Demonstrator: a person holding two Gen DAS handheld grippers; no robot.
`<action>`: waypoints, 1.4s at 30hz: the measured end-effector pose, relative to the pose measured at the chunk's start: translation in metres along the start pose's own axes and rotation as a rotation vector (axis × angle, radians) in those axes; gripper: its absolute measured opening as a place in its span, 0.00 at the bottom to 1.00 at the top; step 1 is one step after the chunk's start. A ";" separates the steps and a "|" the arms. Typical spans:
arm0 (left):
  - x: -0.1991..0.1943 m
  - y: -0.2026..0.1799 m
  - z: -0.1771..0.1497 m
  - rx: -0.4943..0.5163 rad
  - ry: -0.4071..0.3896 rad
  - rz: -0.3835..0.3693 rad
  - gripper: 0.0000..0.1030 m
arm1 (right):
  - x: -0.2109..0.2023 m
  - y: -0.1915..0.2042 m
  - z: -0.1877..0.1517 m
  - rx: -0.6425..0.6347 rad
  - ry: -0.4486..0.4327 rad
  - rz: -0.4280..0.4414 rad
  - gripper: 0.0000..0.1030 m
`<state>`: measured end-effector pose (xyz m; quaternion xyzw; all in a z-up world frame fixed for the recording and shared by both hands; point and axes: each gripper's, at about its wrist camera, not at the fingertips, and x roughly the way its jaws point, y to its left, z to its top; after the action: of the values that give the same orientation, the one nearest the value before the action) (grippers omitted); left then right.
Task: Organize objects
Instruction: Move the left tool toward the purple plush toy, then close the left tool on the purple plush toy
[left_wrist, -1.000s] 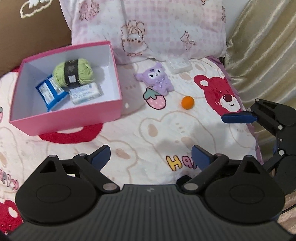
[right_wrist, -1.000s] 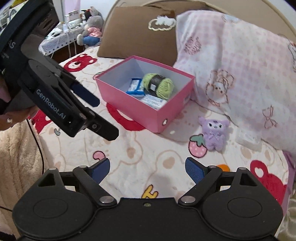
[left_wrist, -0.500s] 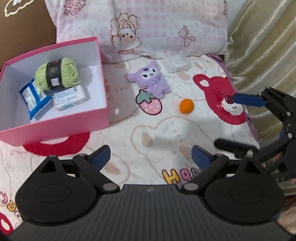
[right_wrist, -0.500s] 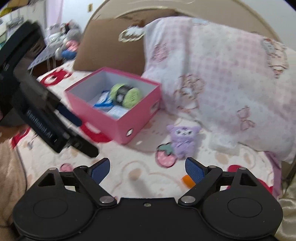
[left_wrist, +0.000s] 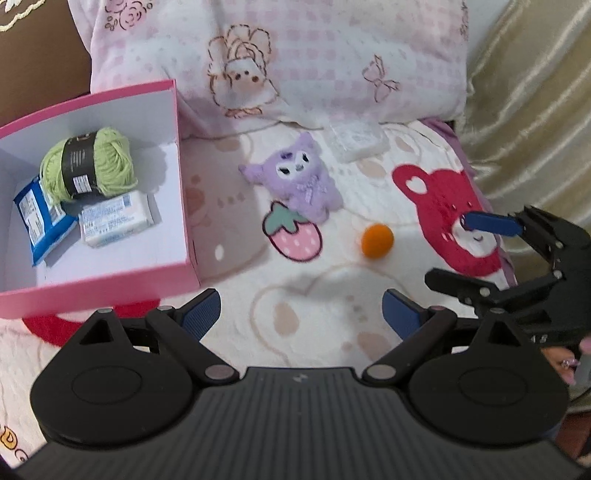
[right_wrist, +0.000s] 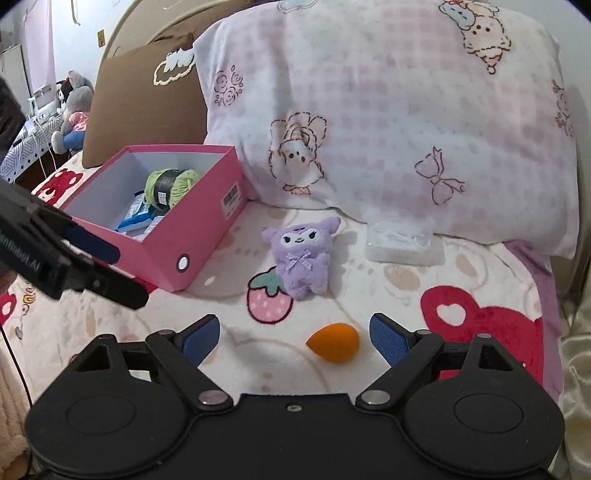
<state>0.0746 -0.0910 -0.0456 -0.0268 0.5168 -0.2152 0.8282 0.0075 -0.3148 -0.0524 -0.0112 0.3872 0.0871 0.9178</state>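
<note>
- The orange makeup sponge (right_wrist: 333, 342) lies on the bear-print blanket (right_wrist: 369, 295), just ahead of the right gripper (right_wrist: 293, 334), nearer its right finger, long axis crosswise, tip pointing right.
- The right gripper's fingers are spread wide, holding nothing.
- The left gripper (left_wrist: 301, 314) is also spread and bare, farther off by the pink box (left_wrist: 110, 280).
- Since a second ago, the right gripper has swung from the box toward the sponge.

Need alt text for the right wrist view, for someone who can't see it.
The open right claw sits low over a bed, an orange sponge between its fingers. Beyond lie a purple plush, a clear packet and a pink box holding green yarn.
</note>
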 end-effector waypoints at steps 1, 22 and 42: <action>0.003 0.000 0.003 -0.006 -0.009 0.001 0.92 | 0.003 -0.002 0.000 0.000 -0.009 -0.002 0.88; 0.082 -0.024 0.031 -0.036 -0.277 0.045 0.88 | 0.105 -0.013 0.003 0.001 -0.025 0.016 0.87; 0.143 -0.013 0.036 -0.119 -0.240 0.063 0.62 | 0.128 -0.005 0.011 -0.106 0.004 0.012 0.71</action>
<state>0.1547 -0.1637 -0.1465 -0.0854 0.4264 -0.1534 0.8873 0.1037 -0.2991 -0.1364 -0.0578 0.3841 0.1131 0.9145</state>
